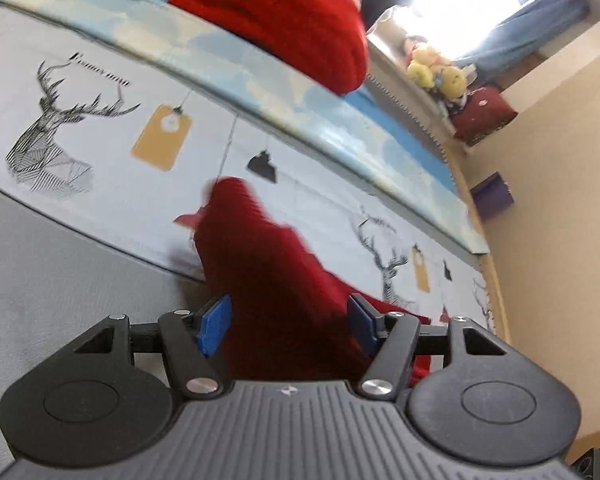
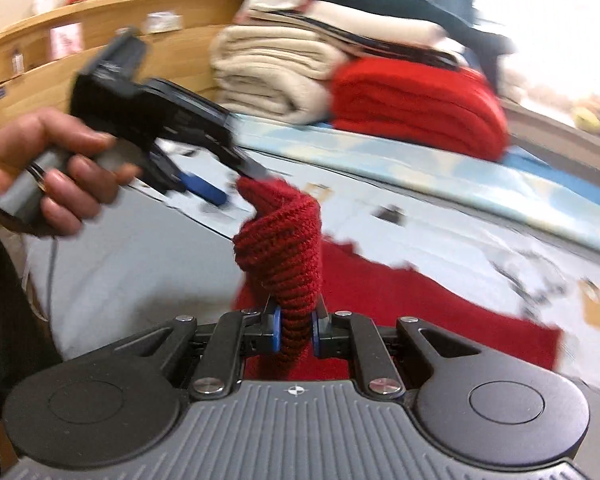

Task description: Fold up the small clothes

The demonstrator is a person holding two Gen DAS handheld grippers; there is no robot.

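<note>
A small dark red knitted garment (image 1: 272,280) lies on the bed and rises in a bunched fold between my grippers. My left gripper (image 1: 290,324) is open, its blue pads either side of the red knit. In the right wrist view the left gripper (image 2: 236,184) is held by a hand, its tip touching the top of the raised fold. My right gripper (image 2: 296,330) is shut on the red knitted garment (image 2: 284,248), pinching a thick rolled edge; the rest spreads flat on the sheet (image 2: 440,312).
The bed has a grey sheet with deer and tag prints (image 1: 100,128). A stack of folded clothes, red (image 2: 416,104) and cream (image 2: 272,76), sits at the back. A wooden headboard (image 2: 100,36) and a windowsill with plush toys (image 1: 436,68) border the bed.
</note>
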